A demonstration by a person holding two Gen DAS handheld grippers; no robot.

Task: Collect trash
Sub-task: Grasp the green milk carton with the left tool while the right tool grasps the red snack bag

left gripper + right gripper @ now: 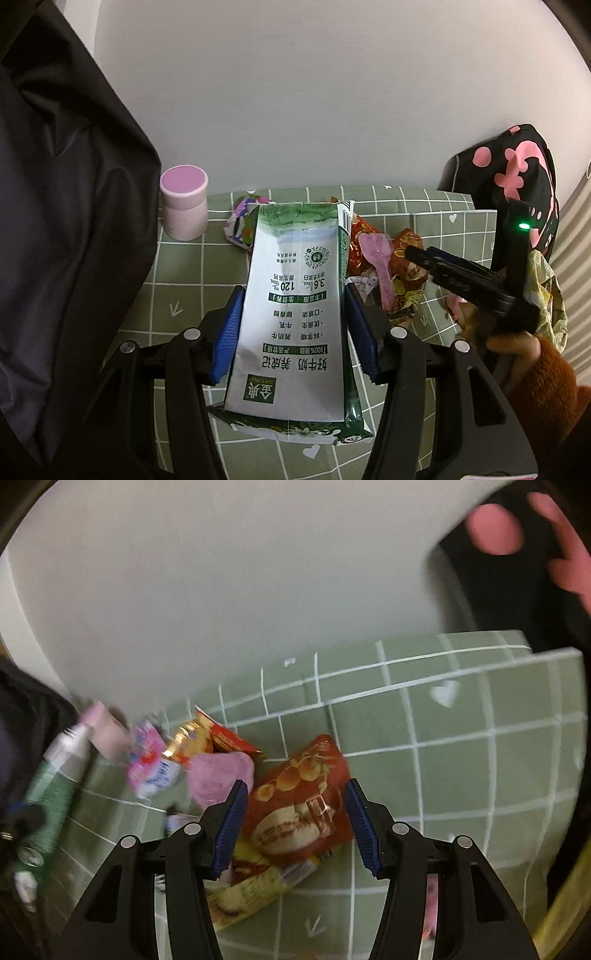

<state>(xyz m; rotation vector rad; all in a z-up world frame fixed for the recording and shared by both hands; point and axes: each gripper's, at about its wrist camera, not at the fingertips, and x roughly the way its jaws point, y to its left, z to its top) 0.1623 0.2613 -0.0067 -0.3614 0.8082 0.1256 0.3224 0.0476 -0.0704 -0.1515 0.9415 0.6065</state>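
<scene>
My left gripper is shut on a white and green milk carton, its blue pads pressed on both sides, held over the green checked tablecloth. Behind the carton lie snack wrappers and a pink plastic spoon. My right gripper is open above a red snack packet, with a yellow wrapper under it. The right gripper also shows in the left wrist view. The milk carton appears blurred at the left of the right wrist view.
A pink lidded jar stands at the table's back left by the white wall. A black bag with pink spots hangs at the right. Dark cloth fills the left. A pink wrapper and gold-red packets lie together.
</scene>
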